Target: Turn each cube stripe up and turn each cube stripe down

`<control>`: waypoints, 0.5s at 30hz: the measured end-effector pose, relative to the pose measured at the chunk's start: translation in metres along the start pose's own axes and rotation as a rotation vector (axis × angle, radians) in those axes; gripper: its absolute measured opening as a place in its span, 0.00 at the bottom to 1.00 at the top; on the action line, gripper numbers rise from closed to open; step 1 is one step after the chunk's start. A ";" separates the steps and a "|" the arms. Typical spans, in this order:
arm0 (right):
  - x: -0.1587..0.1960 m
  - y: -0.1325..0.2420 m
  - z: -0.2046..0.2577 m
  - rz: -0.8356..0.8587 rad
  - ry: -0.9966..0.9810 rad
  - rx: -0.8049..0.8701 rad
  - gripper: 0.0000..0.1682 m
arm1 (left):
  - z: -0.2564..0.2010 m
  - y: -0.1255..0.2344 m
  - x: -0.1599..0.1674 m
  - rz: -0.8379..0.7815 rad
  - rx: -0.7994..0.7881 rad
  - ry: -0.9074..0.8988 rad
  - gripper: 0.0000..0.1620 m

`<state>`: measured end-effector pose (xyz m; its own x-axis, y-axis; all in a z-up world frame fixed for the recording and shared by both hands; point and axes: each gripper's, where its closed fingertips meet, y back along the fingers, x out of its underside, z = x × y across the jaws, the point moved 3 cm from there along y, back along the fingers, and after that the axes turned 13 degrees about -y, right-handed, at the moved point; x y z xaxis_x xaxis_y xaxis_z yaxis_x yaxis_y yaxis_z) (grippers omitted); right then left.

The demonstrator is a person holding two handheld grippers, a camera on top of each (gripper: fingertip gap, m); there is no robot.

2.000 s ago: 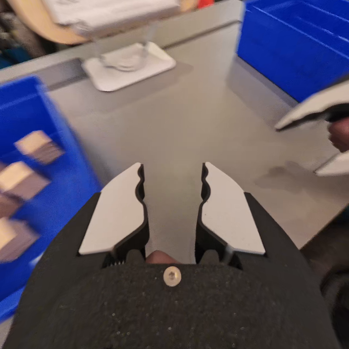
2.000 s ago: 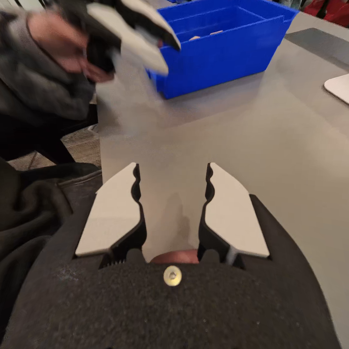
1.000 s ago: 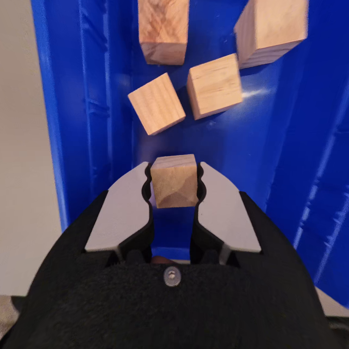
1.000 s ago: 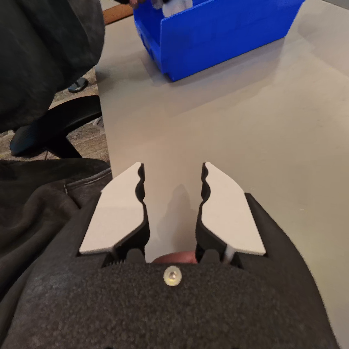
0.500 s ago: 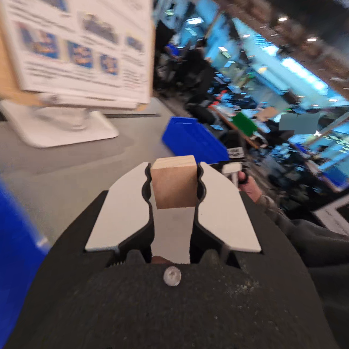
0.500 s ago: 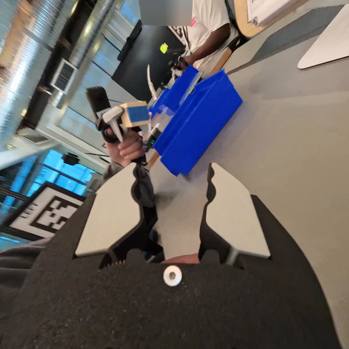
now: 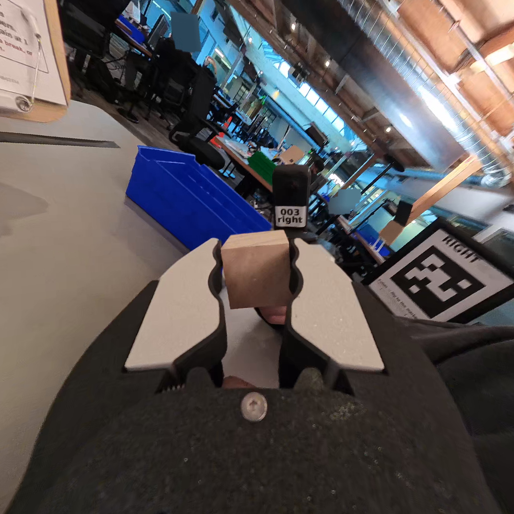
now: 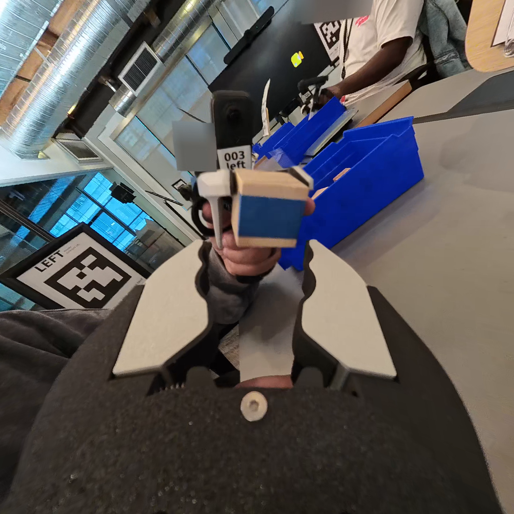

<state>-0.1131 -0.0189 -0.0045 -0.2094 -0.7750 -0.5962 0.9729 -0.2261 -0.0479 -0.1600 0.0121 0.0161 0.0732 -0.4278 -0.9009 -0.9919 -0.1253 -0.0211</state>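
My left gripper (image 7: 254, 246) is shut on a wooden cube (image 7: 256, 274), held in the air above the grey table (image 7: 69, 250). In the right wrist view the same cube (image 8: 268, 214) shows a blue stripe face turned toward my right gripper. The left gripper's white fingers (image 8: 212, 185) clamp the cube's two sides. My right gripper (image 8: 255, 246) is open and empty, just in front of and below the cube, and the two grippers face each other. The right gripper's camera post (image 7: 290, 194) rises behind the cube.
A blue bin (image 8: 361, 189) with wooden cubes (image 8: 340, 173) inside stands on the table behind the held cube. A second blue bin (image 7: 194, 200) sits on the table's other side. Marker boards (image 7: 434, 278) (image 8: 75, 275) stand at my sides. A person (image 8: 375, 41) works at a far table.
My left gripper closed on a cube in the bin, lifted it out and swung it up to face the right gripper. The right gripper tilted up, stayed open, and is now close to the cube.
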 end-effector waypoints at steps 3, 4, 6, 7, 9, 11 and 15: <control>0.000 0.000 -0.001 -0.011 -0.037 -0.031 0.37 | -0.008 -0.011 0.012 0.022 0.036 -0.016 0.28; 0.001 0.001 -0.003 -0.011 -0.048 -0.031 0.32 | -0.009 -0.014 0.014 0.019 0.039 -0.018 0.28; 0.001 0.004 -0.008 -0.013 -0.067 -0.041 0.27 | -0.010 -0.017 0.017 0.017 0.030 -0.021 0.28; 0.002 0.005 -0.010 -0.011 -0.072 -0.045 0.27 | -0.009 -0.018 0.018 0.025 0.029 -0.016 0.28; 0.004 0.005 -0.012 -0.009 -0.066 -0.033 0.27 | -0.007 -0.018 0.021 0.037 0.028 -0.001 0.28; 0.004 0.007 -0.014 0.002 -0.049 -0.012 0.27 | -0.005 -0.011 0.018 0.032 0.009 0.004 0.31; -0.006 0.024 -0.011 -0.011 0.011 0.074 0.27 | 0.019 0.020 0.021 0.088 -0.301 -0.067 0.39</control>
<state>-0.0873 -0.0126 -0.0110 -0.2182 -0.7657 -0.6051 0.9607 -0.2776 0.0048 -0.1808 0.0181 -0.0114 -0.0287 -0.3904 -0.9202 -0.9180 -0.3541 0.1788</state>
